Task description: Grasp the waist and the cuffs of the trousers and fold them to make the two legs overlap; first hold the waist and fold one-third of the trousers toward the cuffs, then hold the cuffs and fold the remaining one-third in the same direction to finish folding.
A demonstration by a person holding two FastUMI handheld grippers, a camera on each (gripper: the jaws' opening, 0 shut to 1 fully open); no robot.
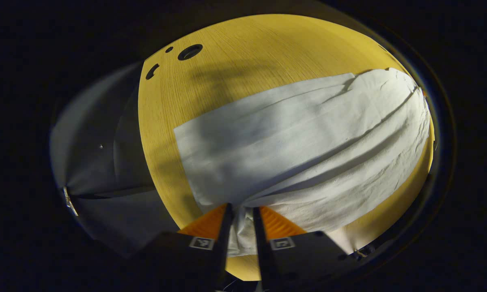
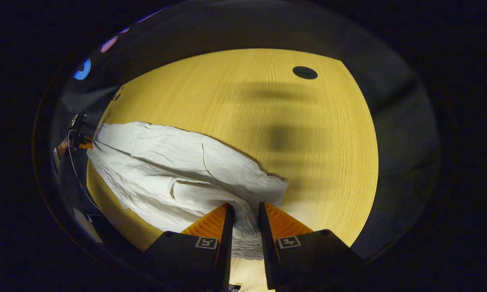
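The white trousers point(image 1: 300, 142) lie spread on the wooden desk point(image 1: 243, 52). At 6 o'clock in the left gripper view, the left gripper point(image 1: 242, 215) pinches bunched cloth between nearly closed fingers. The right gripper point(image 2: 246, 213) likewise clamps a gathered fold at 6 o'clock.

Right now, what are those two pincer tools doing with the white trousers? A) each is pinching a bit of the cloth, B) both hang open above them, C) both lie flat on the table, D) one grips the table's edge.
A: in the left gripper view the left gripper has the white trousers bunched between its fingers, and in the right gripper view the right gripper likewise clamps cloth, over the wooden table.
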